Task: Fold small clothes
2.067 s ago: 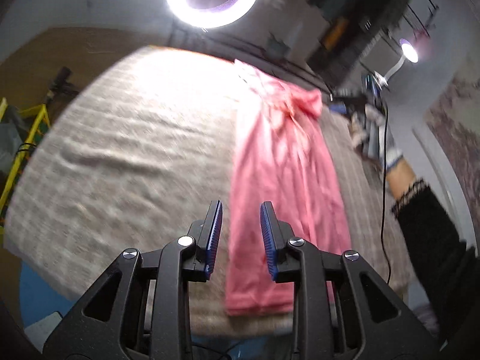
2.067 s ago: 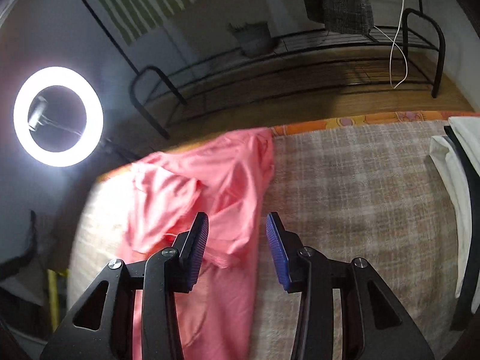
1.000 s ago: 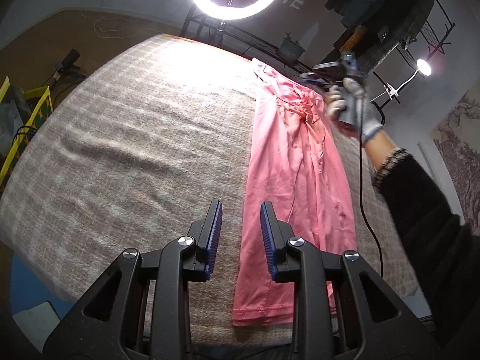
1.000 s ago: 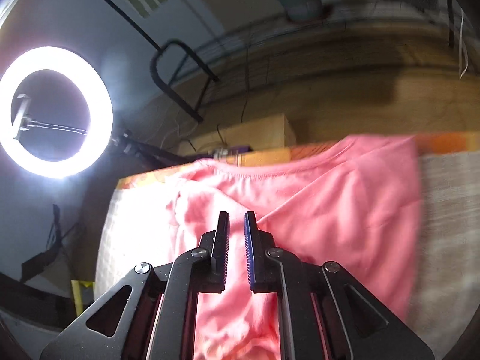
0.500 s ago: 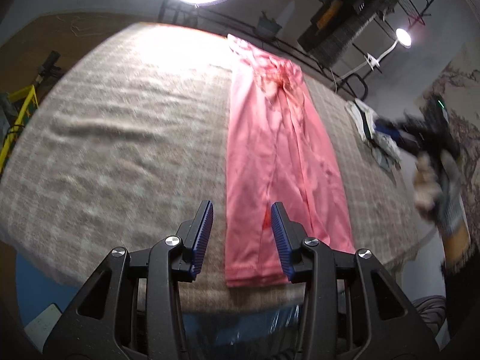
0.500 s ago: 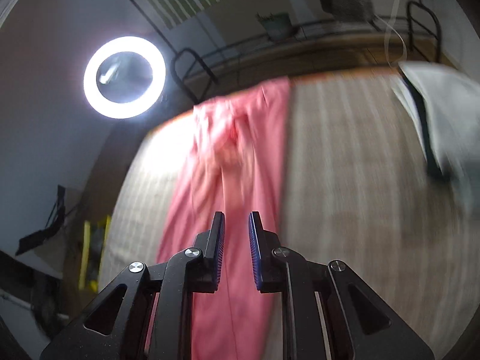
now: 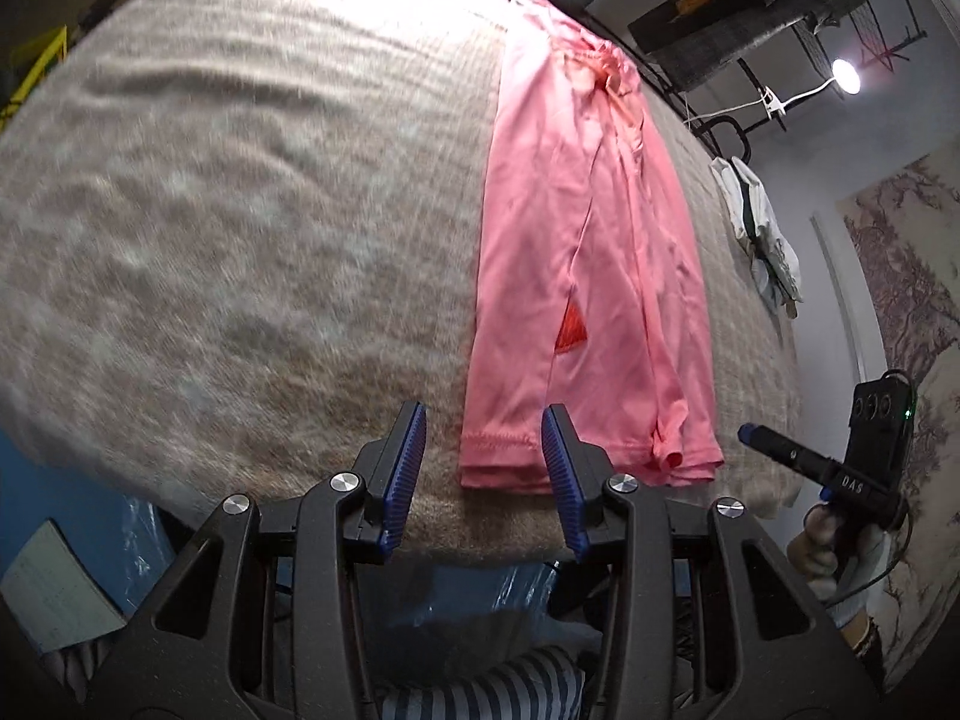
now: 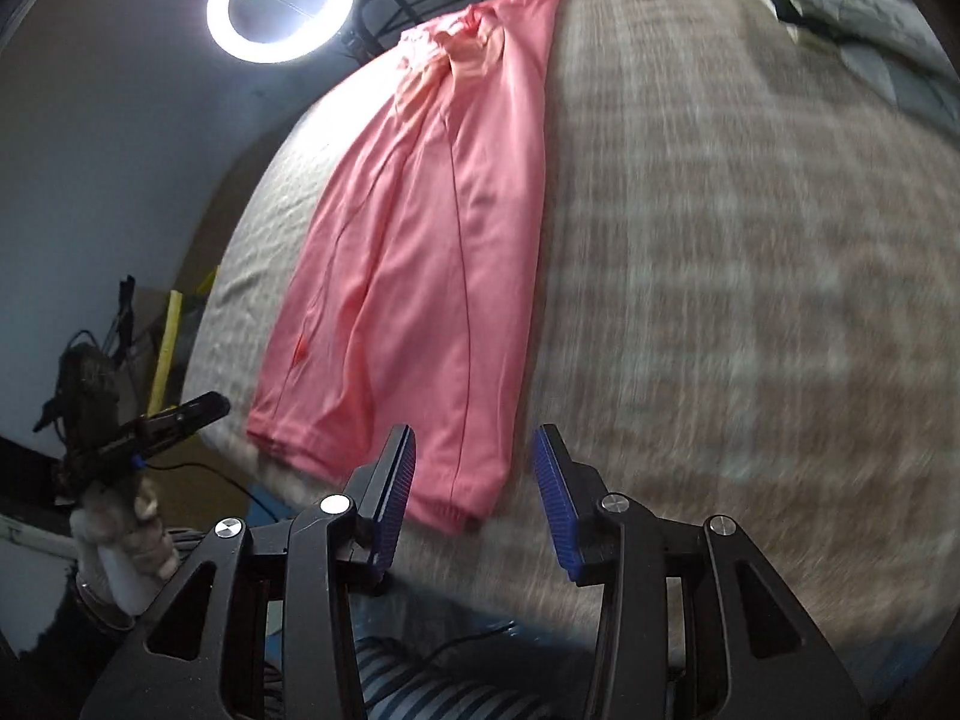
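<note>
Nearest the left wrist camera, the left gripper hangs with its blue-padded jaws apart and empty, poised over the near hem of the long pink knit garment. The right gripper likewise has its jaws spread wide with nothing between them, above the hem's near right corner.

The garment lies flat as a narrow lengthwise strip on the beige plaid-covered tabletop, its hem close to the near edge. A small red patch shows through a gap between its layers, a short way up from the hem.

Farther along, the garment's far end is bunched and wrinkled near the tabletop's far edge. To the right of the garment, well apart from it, a pile of white cloth sits by the tabletop's right edge. Beyond the garment's far end glows a white ring light.
</note>
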